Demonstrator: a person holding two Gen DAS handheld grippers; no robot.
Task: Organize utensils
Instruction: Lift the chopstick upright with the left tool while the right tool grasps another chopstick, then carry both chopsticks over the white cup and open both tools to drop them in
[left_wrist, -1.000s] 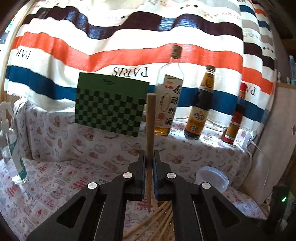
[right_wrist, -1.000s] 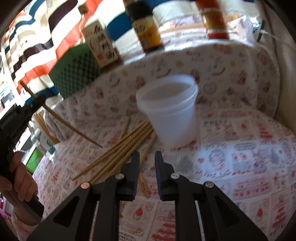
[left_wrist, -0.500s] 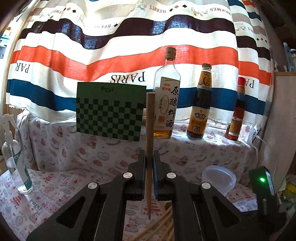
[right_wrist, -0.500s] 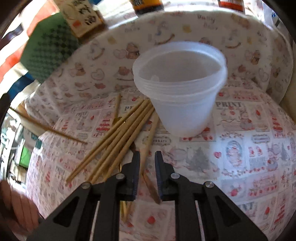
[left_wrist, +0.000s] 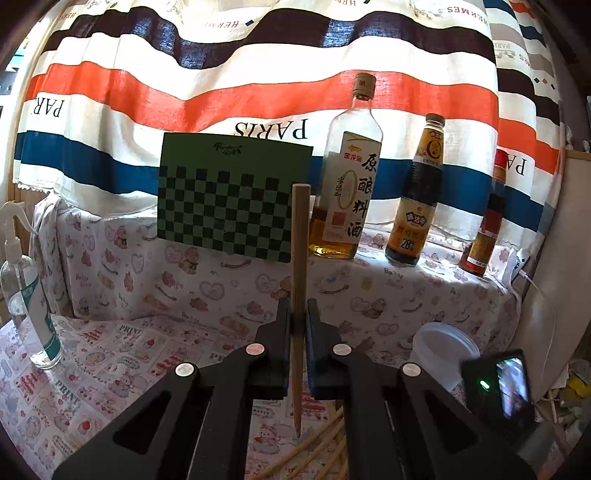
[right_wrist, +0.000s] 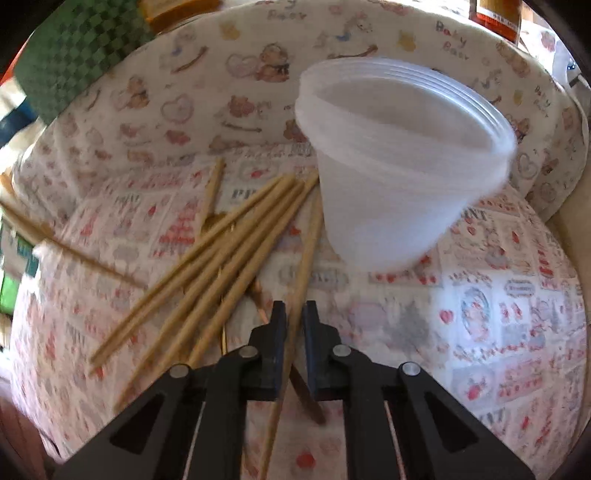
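One chopstick (left_wrist: 300, 258) stands upright, pinched in my left tool (left_wrist: 295, 325), thick end up and tip hanging above the tabletop (left_wrist: 110, 354), with the white cup (left_wrist: 441, 349) low and to its right, well apart. Right of the scattered chopsticks (right_wrist: 221, 258), my right tool (right_wrist: 294, 325) has just been closing on a single chopstick (right_wrist: 304, 258) that runs lengthwise from the jaws to the cup's (right_wrist: 399, 155) foot. That cup is nearer the right tool, with bare cloth to its right for swinging clear.
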